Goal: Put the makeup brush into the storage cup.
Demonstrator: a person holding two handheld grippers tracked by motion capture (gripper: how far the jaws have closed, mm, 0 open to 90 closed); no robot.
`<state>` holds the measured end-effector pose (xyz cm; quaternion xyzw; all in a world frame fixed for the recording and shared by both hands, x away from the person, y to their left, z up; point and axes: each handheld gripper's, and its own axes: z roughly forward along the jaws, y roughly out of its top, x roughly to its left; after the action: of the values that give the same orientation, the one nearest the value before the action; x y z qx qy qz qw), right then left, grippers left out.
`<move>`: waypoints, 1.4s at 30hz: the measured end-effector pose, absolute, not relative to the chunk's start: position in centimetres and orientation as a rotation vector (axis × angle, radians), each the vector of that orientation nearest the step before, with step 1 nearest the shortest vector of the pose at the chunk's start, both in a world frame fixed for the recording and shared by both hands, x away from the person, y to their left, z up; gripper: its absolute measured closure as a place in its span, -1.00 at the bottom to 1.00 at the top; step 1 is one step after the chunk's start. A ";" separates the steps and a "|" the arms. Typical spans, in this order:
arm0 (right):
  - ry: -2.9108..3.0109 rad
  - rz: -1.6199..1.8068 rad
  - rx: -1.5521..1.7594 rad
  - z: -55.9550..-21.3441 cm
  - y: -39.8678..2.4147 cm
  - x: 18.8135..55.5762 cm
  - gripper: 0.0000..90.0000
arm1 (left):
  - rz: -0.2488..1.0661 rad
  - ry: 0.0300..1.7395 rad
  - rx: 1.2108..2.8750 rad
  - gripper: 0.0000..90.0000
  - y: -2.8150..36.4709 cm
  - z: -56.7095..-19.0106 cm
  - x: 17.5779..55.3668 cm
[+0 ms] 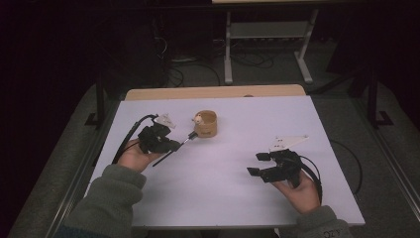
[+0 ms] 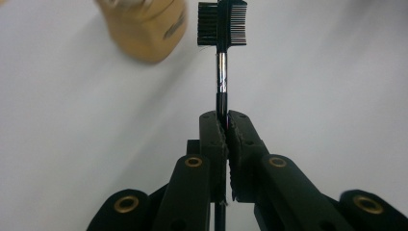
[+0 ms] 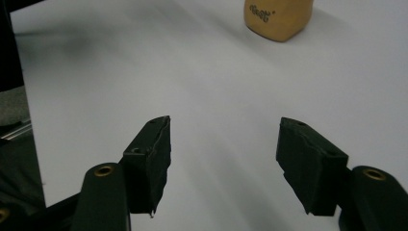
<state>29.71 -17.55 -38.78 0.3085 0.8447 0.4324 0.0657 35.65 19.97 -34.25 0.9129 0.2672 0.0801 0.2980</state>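
Black brush (image 2: 222, 53), tan cup (image 1: 205, 124), white table (image 1: 237, 163)

slim black brow brush (image 2: 222, 29), comb-and-bristle head, chrome ferrule, handle clamped, head just beside tan cup (image 1: 205, 124)

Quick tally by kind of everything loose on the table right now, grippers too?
Cups: 1, tan cup
Brushes: 1, brush clamped in the left gripper
Grippers: 2, left gripper and right gripper, whose jaws stand apart with nothing between them
Total: 4
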 end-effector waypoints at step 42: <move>2.690 1.664 0.840 -37.3 -9.3 31.2 0.37 | 0.189 0.513 2.105 0.90 15.8 -36.3 27.4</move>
<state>31.19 -9.30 -37.31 0.2560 0.8203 0.5073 -0.0655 27.36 15.84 -36.34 0.8571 0.2087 0.0770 0.4646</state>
